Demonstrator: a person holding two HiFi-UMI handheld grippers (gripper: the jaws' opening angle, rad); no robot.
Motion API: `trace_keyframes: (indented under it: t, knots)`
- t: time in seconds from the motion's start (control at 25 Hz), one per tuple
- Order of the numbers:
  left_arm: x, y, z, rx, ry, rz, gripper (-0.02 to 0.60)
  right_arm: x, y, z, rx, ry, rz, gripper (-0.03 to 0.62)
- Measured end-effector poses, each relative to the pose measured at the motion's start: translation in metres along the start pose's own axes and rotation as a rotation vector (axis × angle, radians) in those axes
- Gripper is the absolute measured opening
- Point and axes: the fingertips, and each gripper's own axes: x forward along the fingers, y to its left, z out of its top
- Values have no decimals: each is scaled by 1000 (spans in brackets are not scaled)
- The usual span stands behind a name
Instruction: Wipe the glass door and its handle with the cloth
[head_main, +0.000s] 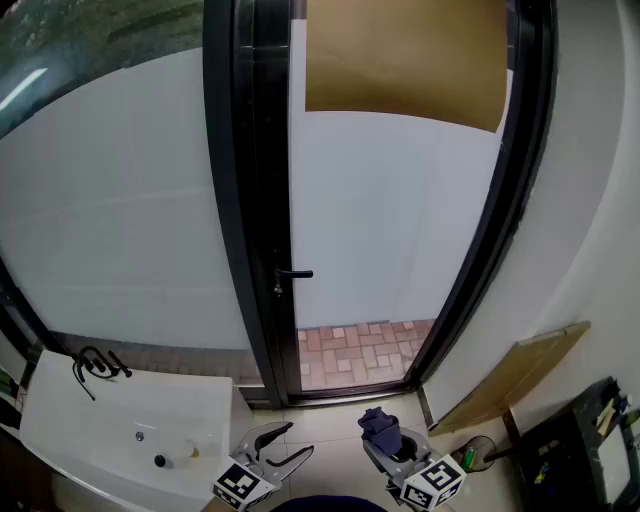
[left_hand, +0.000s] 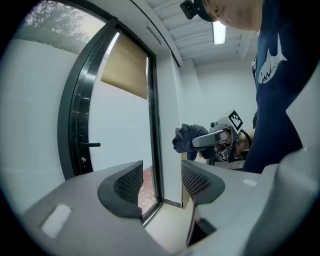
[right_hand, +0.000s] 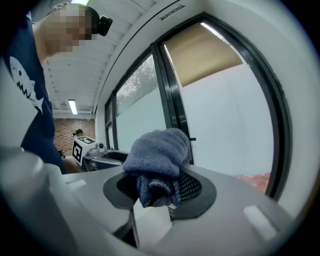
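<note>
Lower left, the left gripper (head_main: 296, 441) hangs with jaws apart, empty. Centre, the black handle (head_main: 294, 273) sits on the frame (head_main: 250, 200) beside the glass door (head_main: 400, 220). Lower right, the right gripper (head_main: 388, 445) clamps a bunched blue cloth (head_main: 379, 426) — well short of the glass; it should meet the pane flat, with firm overlapping strokes.

No word or number can be read anywhere; the white cube (head_main: 240, 484) on the left gripper (head_main: 284, 441) and its twin cube (head_main: 434, 480) on the right gripper (head_main: 385, 432) bear only black square patterns; the dark blue shirt (left_hand: 280, 115) shows a white shark figure (left_hand: 270, 68), unlettered; a small strip on the ceiling edge above the door (right_hand: 172, 12) is too small to read.
</note>
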Motion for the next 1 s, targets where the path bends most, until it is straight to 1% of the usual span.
trace_keyframes:
  t: [0.12, 0.28, 0.44, 0.56, 0.8, 1.0]
  knots:
    - [-4, 5, -2, -8, 10, 11, 236, 5, 4, 0, 1, -5, 6, 155]
    - [-4, 5, 5, -19, -13, 9, 236, 11, 2, 4, -16, -4, 6, 154]
    - [-1, 9, 7, -20, -18, 18, 236, 23, -3, 14, -70, -9, 21, 155]
    - [0, 19, 12, -11, -27, 43, 236, 34, -11, 25, -106, -16, 37, 155]
    - [5, 46, 9, 11, -22, 97, 236, 65, -40, 52, -183, -34, 55, 155]
    - [19, 66, 22, 3, -32, 127, 236, 102, -63, 82, -295, -48, 84, 155]
